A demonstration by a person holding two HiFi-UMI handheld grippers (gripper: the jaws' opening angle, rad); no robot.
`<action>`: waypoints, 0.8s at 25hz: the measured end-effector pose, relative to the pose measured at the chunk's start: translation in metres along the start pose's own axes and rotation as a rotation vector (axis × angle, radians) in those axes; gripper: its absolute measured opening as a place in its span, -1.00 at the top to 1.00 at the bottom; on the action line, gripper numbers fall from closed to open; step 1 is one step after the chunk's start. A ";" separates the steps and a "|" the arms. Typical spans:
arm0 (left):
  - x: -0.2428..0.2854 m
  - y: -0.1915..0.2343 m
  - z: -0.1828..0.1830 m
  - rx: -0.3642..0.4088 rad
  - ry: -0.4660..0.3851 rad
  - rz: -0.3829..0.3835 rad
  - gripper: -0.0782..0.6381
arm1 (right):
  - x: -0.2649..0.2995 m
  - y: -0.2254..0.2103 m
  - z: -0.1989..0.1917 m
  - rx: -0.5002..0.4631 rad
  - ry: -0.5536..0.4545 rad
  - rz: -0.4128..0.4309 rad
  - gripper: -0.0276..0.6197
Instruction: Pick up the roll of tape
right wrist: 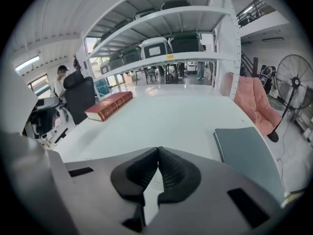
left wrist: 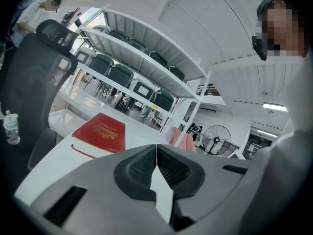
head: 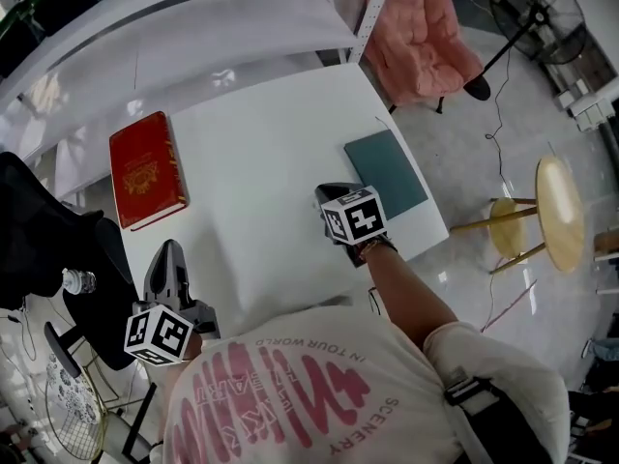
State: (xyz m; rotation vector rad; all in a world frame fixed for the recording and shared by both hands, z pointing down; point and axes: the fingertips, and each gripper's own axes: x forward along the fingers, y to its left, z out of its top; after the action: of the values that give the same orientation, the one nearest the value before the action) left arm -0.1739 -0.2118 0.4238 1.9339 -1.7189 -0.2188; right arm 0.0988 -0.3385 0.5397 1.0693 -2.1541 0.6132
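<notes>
Tabletop [head: 261,153], white and broad, fills the middle of the head view. A red book [head: 146,169] lies flat at about 10 o'clock on it. A teal folder [head: 387,172] lies flat at about 3 o'clock, close to the table's right edge. The right gripper [head: 334,195] hangs over the table at about 5 o'clock, just beside the folder's near corner. The left gripper [head: 168,251] sits at about 8 o'clock, by the near-left corner and well apart from the book. A black office chair [head: 48,249] stands at 9 o'clock off the table, a pink chair [head: 421,37] at 1 o'clock, and a round wooden stool [head: 559,211] on the floor at 3 o'clock.

Left gripper view: the tongs [left wrist: 156,153] are pressed together at the tips, with nothing between them. The red book [left wrist: 100,133] lies at 10 o'clock from them, and a standing fan [left wrist: 216,138] shows at 2 o'clock. White shelving [left wrist: 146,62] rises behind the table.

Right gripper view: the tongs [right wrist: 158,153] are likewise pressed together and pinch nothing. The teal folder [right wrist: 247,153] lies at 3 o'clock beside them, and the red book [right wrist: 110,105] is far off at 11 o'clock.

Where the roll of tape lies cannot be told from any of these views.
</notes>
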 end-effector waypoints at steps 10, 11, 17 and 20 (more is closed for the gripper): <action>-0.006 0.014 -0.011 -0.027 0.007 0.033 0.71 | 0.013 -0.002 -0.023 0.027 0.151 0.027 0.86; -0.006 0.014 -0.012 -0.028 0.008 0.033 0.71 | 0.013 -0.001 -0.025 0.030 0.159 0.030 0.86; -0.004 0.013 -0.012 -0.034 0.001 0.029 0.71 | 0.017 0.000 -0.031 0.075 0.190 0.047 0.73; -0.003 0.012 -0.013 -0.033 0.003 0.024 0.71 | 0.018 0.003 -0.033 0.077 0.189 0.058 0.70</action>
State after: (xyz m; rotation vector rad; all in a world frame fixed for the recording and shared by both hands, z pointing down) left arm -0.1787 -0.2057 0.4396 1.8879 -1.7249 -0.2340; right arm 0.0993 -0.3251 0.5750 0.9506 -2.0172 0.7974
